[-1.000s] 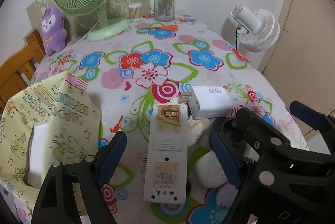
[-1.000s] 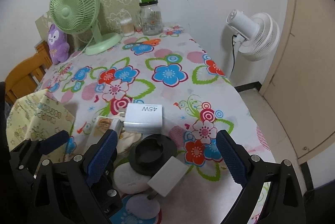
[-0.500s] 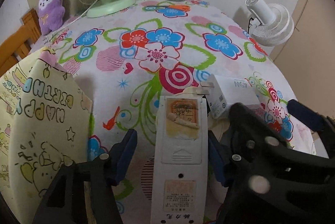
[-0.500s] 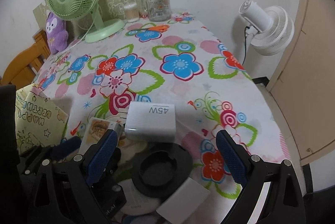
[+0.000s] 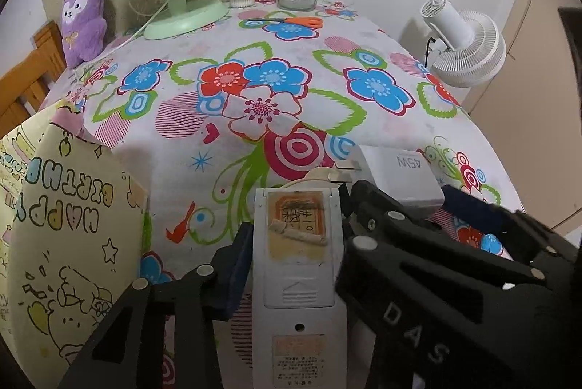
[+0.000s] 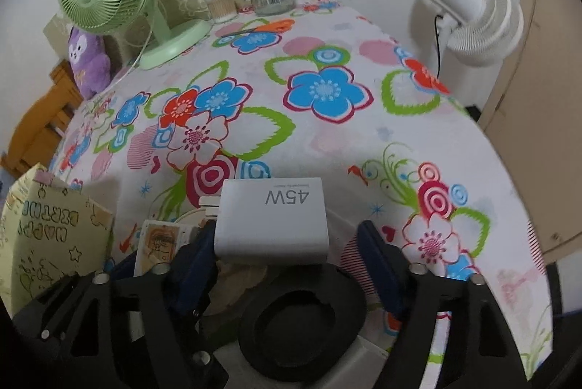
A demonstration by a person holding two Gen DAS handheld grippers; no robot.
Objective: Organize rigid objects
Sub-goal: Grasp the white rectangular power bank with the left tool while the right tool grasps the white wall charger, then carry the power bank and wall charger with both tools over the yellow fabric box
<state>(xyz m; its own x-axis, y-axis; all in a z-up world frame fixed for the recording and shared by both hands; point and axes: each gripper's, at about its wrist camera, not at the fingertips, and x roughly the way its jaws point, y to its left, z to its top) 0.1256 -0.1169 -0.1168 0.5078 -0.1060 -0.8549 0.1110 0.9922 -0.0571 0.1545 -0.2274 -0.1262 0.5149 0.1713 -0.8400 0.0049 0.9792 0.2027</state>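
Closing in from both sides now! The left gripper (image 5: 294,243) has its jaws drawing in around the remote (image 5: 298,280), which lies face down on the surface (image 5: 254,36) with its worn label up. The left pad looks right against the remote's edge; the right side is hidden behind the other tool, so I can't call full contact yet.

Over to the right gripper (image 6: 287,243): jaws also narrowing, straddling the white charger (image 6: 272,220) marked 45W. Its left pad sits at the charger's side, the right pad still stands clear, so no pinch there yet. The charger rests partly over a black ring (image 6: 302,323), with pale round pieces underneath the pile.

Here's the worry, as I judge it. The two tools are crowded together, almost touching, and the charger's prongs (image 5: 343,165) sit just beside the remote's top end. Lift either one carelessly and it may drag or nudge its neighbour. The remote is long and grabbed near one end, so it could pivot and slip out. The charger is smooth and perched unevenly, so a lopsided squeeze might skate it off the ring. The birthday bag (image 5: 72,225) stands close at the left, likely the drop spot, and its soft rim could fold under a clumsy entry.
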